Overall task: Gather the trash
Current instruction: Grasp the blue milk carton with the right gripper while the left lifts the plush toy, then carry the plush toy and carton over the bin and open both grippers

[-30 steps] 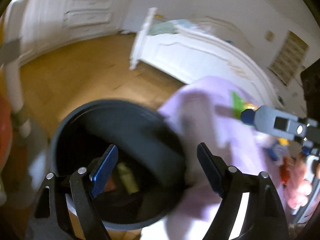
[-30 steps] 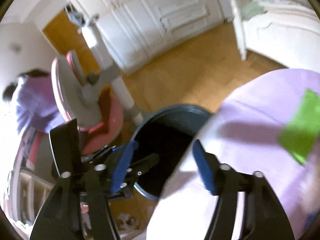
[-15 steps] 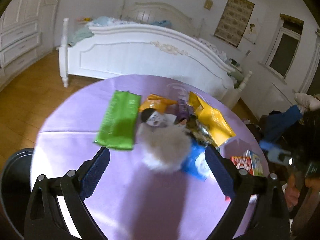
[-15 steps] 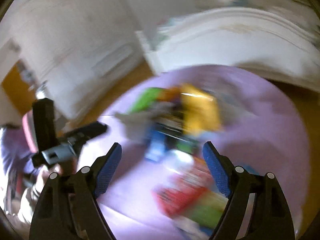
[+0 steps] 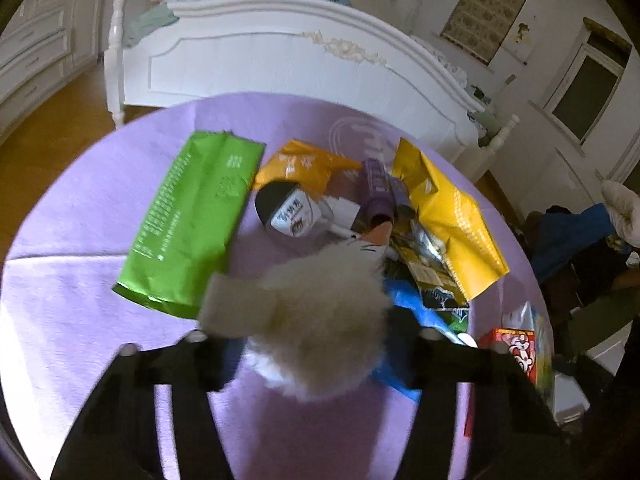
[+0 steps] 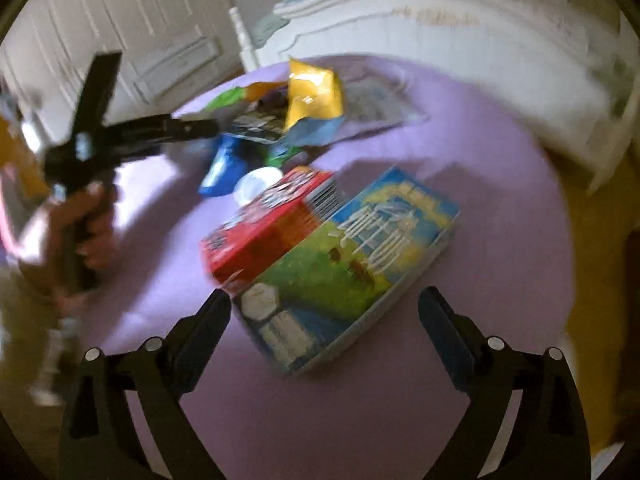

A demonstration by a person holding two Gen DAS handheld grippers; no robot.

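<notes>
A pile of trash lies on the round purple table (image 5: 80,272): a green pouch (image 5: 192,220), yellow bags (image 5: 448,220), a purple wrapper, a small cup (image 5: 288,212) and a crumpled whitish wad (image 5: 320,312). My left gripper (image 5: 312,356) is open, its fingers on either side of the wad. In the right wrist view my right gripper (image 6: 324,320) is open just before a blue-green box (image 6: 352,272) lying against a red box (image 6: 272,224). The left gripper (image 6: 200,128) shows there at the left, held by a hand.
A white bed (image 5: 280,60) stands behind the table. Wooden floor (image 5: 44,120) lies to the left. White cabinet doors (image 6: 140,40) line the wall. A dark cluttered area (image 5: 580,260) sits right of the table.
Both grippers swung away from the dark bin to the table. The left one closed in on the whitish wad; the right one came down in front of the boxes.
</notes>
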